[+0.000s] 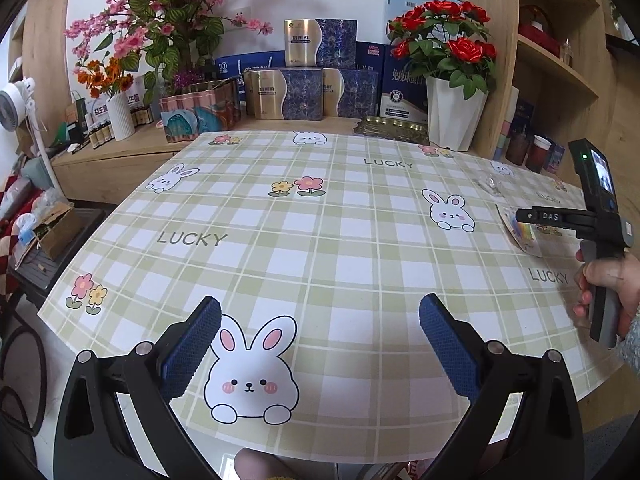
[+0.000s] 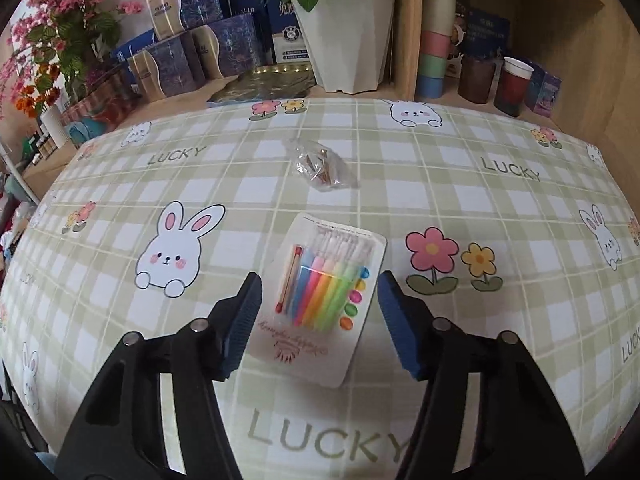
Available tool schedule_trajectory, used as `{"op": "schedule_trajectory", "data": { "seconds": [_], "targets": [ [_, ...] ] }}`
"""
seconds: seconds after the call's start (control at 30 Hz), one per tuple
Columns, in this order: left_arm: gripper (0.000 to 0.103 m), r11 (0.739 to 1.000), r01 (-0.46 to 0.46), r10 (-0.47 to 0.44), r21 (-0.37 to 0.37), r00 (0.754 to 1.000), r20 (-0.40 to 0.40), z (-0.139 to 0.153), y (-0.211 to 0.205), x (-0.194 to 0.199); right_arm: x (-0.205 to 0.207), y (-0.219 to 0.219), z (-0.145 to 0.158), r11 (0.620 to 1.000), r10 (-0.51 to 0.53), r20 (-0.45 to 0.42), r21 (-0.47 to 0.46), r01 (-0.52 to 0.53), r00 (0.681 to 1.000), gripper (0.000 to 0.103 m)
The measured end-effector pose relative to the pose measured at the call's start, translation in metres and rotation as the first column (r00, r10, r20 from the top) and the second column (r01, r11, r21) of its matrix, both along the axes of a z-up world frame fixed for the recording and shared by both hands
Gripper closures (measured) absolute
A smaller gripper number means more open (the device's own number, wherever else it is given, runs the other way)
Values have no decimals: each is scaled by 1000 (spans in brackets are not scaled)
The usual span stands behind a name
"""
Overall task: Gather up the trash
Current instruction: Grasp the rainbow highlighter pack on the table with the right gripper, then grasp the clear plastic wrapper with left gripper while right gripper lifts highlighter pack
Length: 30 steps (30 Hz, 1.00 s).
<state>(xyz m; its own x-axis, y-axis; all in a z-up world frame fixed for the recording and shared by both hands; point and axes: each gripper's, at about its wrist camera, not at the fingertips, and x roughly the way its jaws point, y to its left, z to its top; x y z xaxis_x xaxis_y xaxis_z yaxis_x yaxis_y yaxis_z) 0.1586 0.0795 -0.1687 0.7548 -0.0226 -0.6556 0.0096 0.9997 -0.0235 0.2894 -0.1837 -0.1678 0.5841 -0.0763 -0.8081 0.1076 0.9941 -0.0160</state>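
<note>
You are holding the right gripper [image 2: 318, 312] wide open and empty above the flat white blister card of rainbow-coloured pens [image 2: 326, 292], which is lying on the green-checked bunny tablecloth [image 2: 460, 200] toward the near edge of the tabletop, with the card sitting between your two blue-padded fingers [image 2: 240, 328] but not yet touched. Beyond it, nearer the middle of the tabletop, a crumpled clear plastic wrapper [image 2: 318, 166] is waiting. Your left gripper [image 1: 320, 344] is also spread wide and gripping nothing, hovering over bare cloth by the near edge. You seem to be lining up the first pickup: the card is lying flat, so you will probably need to lower and tilt one finger under an edge before closing.
</note>
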Motion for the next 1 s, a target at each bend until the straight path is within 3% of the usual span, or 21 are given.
{"op": "schedule_trajectory", "data": {
  "seconds": [0.13, 0.37, 0.43, 0.57, 0.63, 0.77, 1.0],
  "targets": [
    [6, 1000, 6, -6, -4, 1000, -8, -4, 0, 2, 9, 4, -6, 998, -6, -14, -64, 5, 1000, 50],
    [6, 999, 43, -43, 4, 999, -3, -3, -12, 12, 13, -5, -16, 1000, -12, -46, -27, 11, 999, 54],
    [6, 998, 59, -59, -5, 998, -2, -1, -17, 17, 10, -8, -15, 1000, -3, -45, -2, 3, 999, 68],
    [6, 993, 117, -118, 31, 992, 51, 10, -41, 28, -3, -23, -5, 998, -6, -9, 68, 6, 1000, 68],
    [6, 987, 157, -159, 36, 986, 51, 15, -57, 40, -13, -32, 3, 996, 1, 21, 91, -3, 1000, 68],
    [6, 975, 218, -216, -45, 975, 44, 24, -91, 75, -33, -53, 17, 996, 11, 91, 88, -19, 996, 68],
    [6, 957, 284, -285, -62, 958, -5, 26, -167, 160, -61, -99, 21, 997, -47, 179, -52, 57, 983, 68]
  ]
}}
